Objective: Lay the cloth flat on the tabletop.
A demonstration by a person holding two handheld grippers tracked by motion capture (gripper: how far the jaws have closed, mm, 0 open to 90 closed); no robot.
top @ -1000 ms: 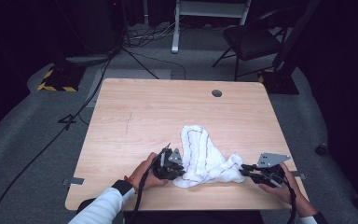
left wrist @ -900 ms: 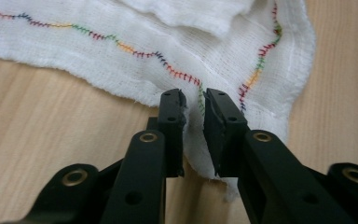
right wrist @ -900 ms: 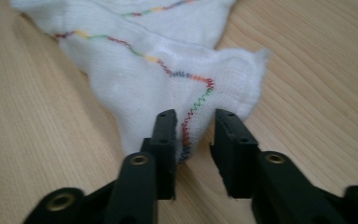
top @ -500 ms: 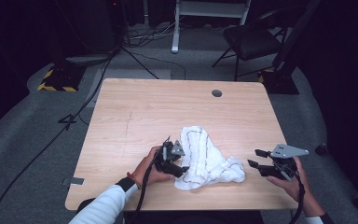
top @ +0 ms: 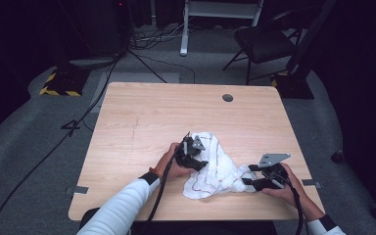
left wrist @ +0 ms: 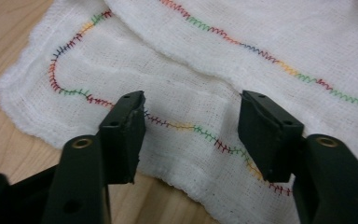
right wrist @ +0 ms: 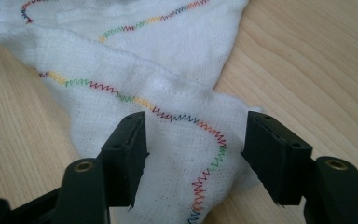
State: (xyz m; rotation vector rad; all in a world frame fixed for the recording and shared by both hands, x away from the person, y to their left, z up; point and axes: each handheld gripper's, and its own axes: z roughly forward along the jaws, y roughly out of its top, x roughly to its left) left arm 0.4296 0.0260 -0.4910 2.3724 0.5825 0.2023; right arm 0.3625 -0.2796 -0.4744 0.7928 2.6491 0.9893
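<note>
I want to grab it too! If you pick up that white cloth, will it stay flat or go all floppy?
Probably floppy: the white cloth already lies crumpled in soft folds. It looks thin and loosely woven, so likely light. Pushed, it would probably bunch up rather than slide.

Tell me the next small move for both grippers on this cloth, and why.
Probably shut both. The left gripper and right gripper each hold open jaws straddling a stitched edge of the white cloth, which lies crumpled on the table, so closing would grip it.
</note>
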